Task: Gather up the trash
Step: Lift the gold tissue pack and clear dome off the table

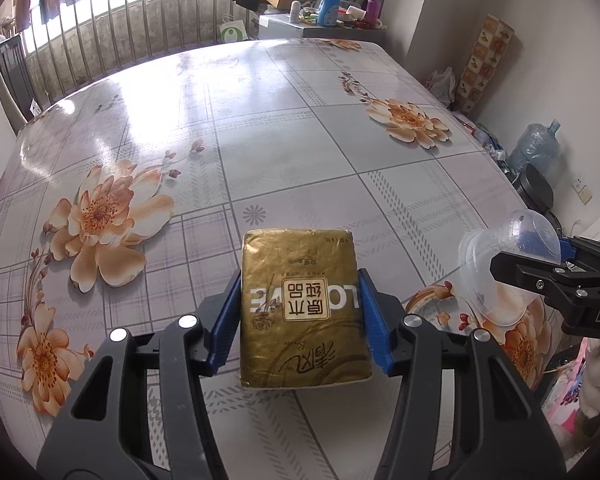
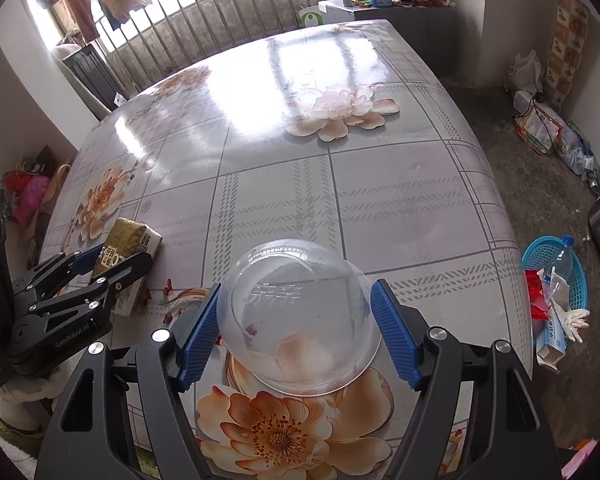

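Gold tissue pack sits pinched in the left gripper; right gripper straddles an upturned clear bowl near the table edge, open tabletop beyond.

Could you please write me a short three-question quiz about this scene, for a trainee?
1. True or false: the left gripper has the gold tissue pack between its pads.
2. The clear plastic bowl lies: A) upright, B) upside down, C) inside the basket.
3. Where is the blue basket with trash: on the table or on the floor?

Key: 1 true; 2 B; 3 on the floor, beside the table.
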`<state>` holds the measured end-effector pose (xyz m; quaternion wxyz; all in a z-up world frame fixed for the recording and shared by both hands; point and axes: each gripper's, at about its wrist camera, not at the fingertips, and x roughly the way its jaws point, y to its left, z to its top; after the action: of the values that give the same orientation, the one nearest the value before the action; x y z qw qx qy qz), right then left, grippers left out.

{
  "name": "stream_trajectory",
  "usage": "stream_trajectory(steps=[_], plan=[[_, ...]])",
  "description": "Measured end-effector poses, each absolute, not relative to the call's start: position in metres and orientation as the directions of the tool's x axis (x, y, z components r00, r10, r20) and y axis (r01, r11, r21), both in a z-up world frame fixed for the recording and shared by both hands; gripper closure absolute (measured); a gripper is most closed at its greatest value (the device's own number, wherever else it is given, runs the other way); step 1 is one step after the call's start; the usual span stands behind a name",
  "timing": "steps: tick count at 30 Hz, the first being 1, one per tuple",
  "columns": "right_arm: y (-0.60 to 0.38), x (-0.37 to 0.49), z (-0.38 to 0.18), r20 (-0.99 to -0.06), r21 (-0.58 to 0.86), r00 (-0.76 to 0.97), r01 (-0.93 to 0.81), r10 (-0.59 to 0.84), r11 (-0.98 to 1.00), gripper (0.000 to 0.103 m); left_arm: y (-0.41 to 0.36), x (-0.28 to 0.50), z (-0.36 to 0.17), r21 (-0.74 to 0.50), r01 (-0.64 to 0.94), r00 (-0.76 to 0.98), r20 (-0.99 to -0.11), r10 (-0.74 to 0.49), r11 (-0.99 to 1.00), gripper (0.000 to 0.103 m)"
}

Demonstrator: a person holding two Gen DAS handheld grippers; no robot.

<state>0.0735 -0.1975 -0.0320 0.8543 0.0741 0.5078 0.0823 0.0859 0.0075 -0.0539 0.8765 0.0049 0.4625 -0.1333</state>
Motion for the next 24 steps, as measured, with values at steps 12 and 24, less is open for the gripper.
stream_trajectory(steps=[12, 24], plan=[[-0.1986, 0.0735, -0.0327, -0.851, 0.213, 0.479, -0.062, 0.216, 0.975, 0.032, 0.0088, 0.0852, -0.0538, -0.115, 0.237, 0.538, -0.811, -0.229, 0.965, 0.052], [-0.2043, 0.0712, -0.0306, -0.843, 0.219, 0.495, -0.043, 0.211, 0.975, 0.033, 0.0156, 0.0836, -0.051, -0.108, 0.222, 0.556, -0.802, -0.217, 0.969, 0.053]])
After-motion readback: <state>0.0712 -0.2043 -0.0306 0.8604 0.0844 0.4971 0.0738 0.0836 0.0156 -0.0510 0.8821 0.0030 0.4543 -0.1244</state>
